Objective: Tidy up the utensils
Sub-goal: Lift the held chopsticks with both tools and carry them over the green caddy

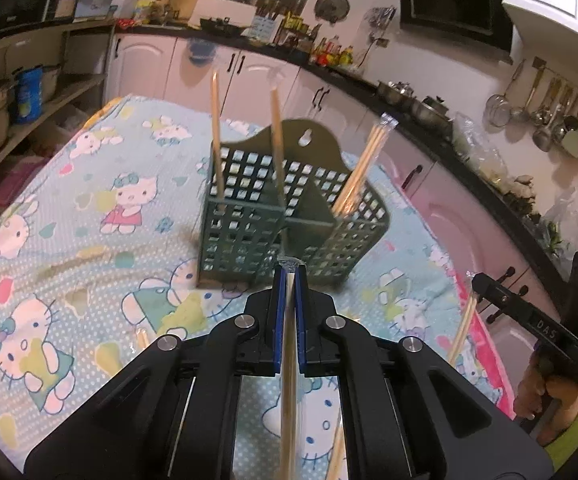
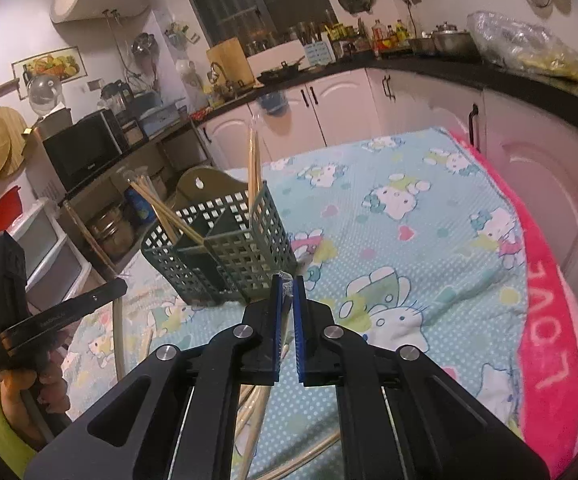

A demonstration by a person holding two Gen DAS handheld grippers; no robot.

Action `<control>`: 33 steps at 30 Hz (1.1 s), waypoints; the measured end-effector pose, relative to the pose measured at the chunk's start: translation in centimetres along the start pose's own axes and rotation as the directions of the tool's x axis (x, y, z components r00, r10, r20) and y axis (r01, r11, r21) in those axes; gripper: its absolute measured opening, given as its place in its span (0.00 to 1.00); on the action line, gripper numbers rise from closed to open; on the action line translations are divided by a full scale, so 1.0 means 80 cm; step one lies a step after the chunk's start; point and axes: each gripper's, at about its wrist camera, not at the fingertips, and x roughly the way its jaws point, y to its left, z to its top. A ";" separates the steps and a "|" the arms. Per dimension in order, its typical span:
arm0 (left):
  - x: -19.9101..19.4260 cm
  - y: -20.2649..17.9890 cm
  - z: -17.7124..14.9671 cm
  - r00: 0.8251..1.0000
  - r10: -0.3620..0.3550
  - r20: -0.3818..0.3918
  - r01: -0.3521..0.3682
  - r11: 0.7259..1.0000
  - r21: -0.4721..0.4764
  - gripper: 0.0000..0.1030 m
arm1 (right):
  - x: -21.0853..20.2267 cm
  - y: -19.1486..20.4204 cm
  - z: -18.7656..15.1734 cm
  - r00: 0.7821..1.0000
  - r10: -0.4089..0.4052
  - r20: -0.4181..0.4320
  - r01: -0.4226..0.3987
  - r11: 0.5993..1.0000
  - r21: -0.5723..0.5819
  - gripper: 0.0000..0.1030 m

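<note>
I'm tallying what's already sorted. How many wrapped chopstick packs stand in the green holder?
3: one in the left compartment, one near the middle divider, one leaning in the right compartment. Others may be hidden.

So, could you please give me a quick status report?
Left gripper shut on wrapped bamboo chopsticks. Right gripper likewise, own pair. Green lattice plastic holder ahead, unobstructed.

A table has a blue cat-print cloth [image 1: 101, 216] over it, with a pink towel [image 2: 545, 320] along the right edge. A green holder [image 1: 289, 232] stands on the cloth, far side.
</note>
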 end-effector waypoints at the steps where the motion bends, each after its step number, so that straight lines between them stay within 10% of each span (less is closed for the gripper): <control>1: -0.003 -0.002 0.002 1.000 -0.005 0.007 0.005 1.000 0.003 0.01 | -0.004 0.000 0.001 1.000 -0.003 0.008 0.003 1.000 -0.002 0.05; 33: -0.056 -0.034 0.080 0.984 -0.063 0.164 0.045 0.993 0.111 0.01 | -0.065 0.060 0.054 0.982 -0.017 0.190 0.032 0.997 -0.077 0.04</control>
